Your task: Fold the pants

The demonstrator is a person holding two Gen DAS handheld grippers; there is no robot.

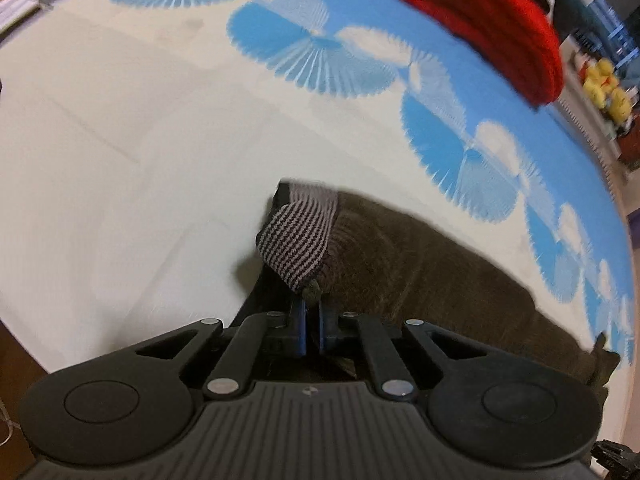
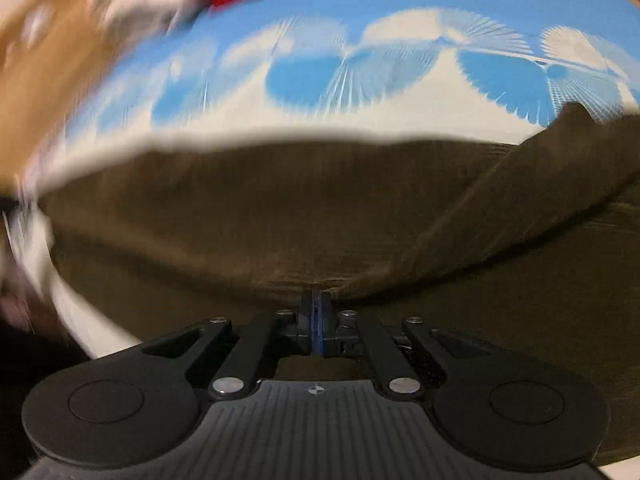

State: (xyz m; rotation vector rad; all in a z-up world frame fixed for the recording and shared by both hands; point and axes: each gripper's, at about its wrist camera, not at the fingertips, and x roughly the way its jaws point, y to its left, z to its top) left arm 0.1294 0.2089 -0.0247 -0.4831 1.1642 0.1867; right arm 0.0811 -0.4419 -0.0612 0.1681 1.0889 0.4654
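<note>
Nearest in the left wrist view, the left gripper [image 1: 312, 304] has its fingers closed on the pants [image 1: 420, 264], pinching the dark cloth right where the striped cuff [image 1: 296, 240] ends. The cuff rises just ahead of the fingertips and curls over to their left; the rest of the brown fabric runs off to the right of them and lies on the sheet [image 1: 120, 160].

In the right wrist view, the right gripper [image 2: 316, 304] is likewise clamped on the pants [image 2: 240, 208], holding an edge at the fingertips. Ahead of the fingers the cloth spreads wide and fairly flat; to their right a ridge of fabric [image 2: 500, 196] slants up and away, so a layer there is lifted or doubled over.

Beyond the pants, the blue-and-white sheet [image 2: 400, 100] stretches away, with a red garment [image 1: 500, 28] at its far edge.

Judging from this, a fold is in progress: both ends are gripped but not yet laid down. Whether earlier folds exist cannot be told; the right view is blurred.
</note>
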